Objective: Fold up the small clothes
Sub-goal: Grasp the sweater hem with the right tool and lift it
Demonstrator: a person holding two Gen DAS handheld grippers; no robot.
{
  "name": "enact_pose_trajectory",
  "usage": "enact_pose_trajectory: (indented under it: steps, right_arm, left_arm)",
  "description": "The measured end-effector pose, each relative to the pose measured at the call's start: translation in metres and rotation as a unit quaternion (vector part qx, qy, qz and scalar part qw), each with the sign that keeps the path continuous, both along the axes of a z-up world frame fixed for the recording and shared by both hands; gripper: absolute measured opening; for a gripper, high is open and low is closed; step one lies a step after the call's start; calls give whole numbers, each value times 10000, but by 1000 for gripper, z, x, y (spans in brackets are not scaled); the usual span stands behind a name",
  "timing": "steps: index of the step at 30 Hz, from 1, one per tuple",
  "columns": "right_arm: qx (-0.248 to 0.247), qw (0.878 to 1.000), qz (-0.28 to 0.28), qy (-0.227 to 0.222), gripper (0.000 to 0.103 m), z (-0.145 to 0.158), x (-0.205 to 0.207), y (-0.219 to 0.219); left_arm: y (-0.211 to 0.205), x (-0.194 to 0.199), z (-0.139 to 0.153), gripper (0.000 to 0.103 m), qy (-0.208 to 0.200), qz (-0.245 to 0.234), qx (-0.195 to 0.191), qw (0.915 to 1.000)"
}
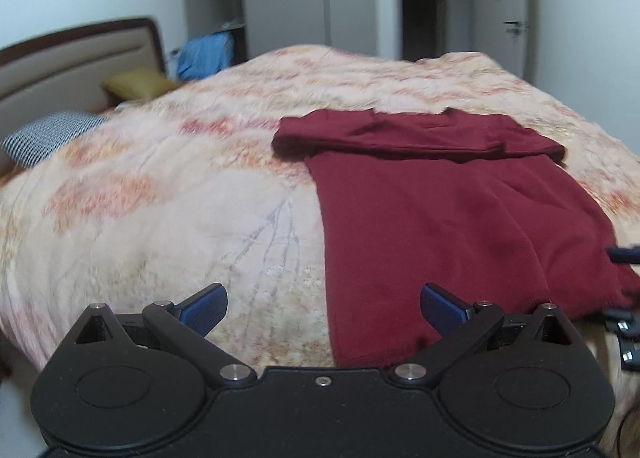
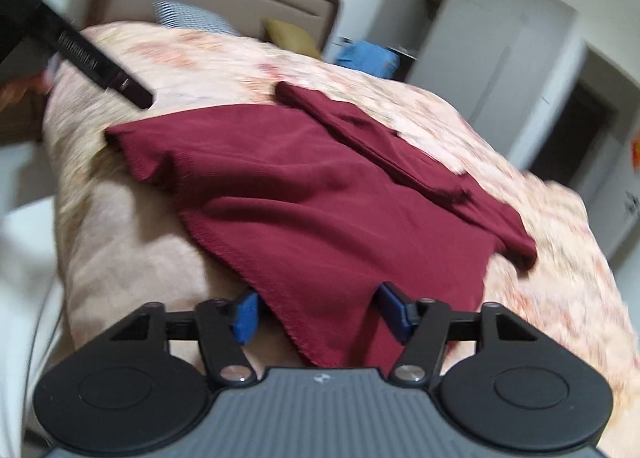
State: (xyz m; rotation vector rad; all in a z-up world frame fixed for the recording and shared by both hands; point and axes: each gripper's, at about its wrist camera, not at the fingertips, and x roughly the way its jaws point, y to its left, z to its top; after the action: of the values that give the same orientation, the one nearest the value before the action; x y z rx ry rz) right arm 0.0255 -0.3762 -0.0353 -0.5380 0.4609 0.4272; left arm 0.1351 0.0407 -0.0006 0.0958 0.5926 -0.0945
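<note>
Right wrist view: my right tongs (image 2: 316,312) are straddling the near hem corner of the maroon shirt (image 2: 320,194), parted, not pinching it. Shirt is lying lengthwise away across the bed (image 2: 132,250). Left tongs (image 1: 322,308) are hanging released beside its left edge.

Maroon garment (image 1: 440,218) flat on bed (image 1: 160,198); left hand-held gripper (image 1: 322,308) wide apart.

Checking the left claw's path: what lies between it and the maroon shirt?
Only bare floral bedspread between left claw and maroon shirt, in the left wrist view.
</note>
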Motion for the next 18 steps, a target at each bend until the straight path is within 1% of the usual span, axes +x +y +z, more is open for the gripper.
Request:
enact_pose_trajectory:
  steps: [2, 4, 5, 6, 7, 8, 10, 12, 15, 16, 18]
  right_arm:
    - [-214, 9996, 199, 16, 52, -1, -1, 3]
    - [-179, 9993, 237, 206, 19, 3, 4, 2]
    - [-65, 9993, 178, 317, 13, 8, 9, 1]
    - [143, 9987, 130, 475, 10, 14, 14, -3]
    - [478, 9963, 86, 706, 10, 22, 22, -9]
    - [875, 9911, 0, 1000, 10, 31, 31, -17]
    - [1599, 9739, -145, 1601, 10, 44, 53, -33]
    - [2163, 9560, -260, 1963, 9, 53, 71, -48]
    - [2634, 9357, -373, 2316, 9, 64, 98, -62]
    - [2689, 9322, -393, 2389, 9, 67, 105, -65]
    - [2666, 9315, -394, 2442, 9, 72, 114, -66]
  left_arm:
    - [3, -6, 0, 102, 10, -196, -40, 9998]
    - [4, -11, 0, 102, 20, -403, -144, 9991]
    - [3, -13, 0, 102, 3, -533, -190, 9984]
    - [1, -15, 0, 102, -17, -668, -213, 9975]
    - [-2, -16, 0, 102, -37, -810, -212, 9965]
    - [-7, -17, -1, 102, -61, -958, -187, 9952]
    - [-19, -18, -4, 102, -111, -1236, -79, 9922]
    - [-33, -17, -8, 102, -122, -1495, 57, 9887]
    - [-53, -14, -15, 102, -91, -1786, 168, 9837]
    - [-59, -12, -17, 102, -84, -1864, 154, 9823]
    - [-71, -10, -21, 102, -52, -1963, 121, 9805]
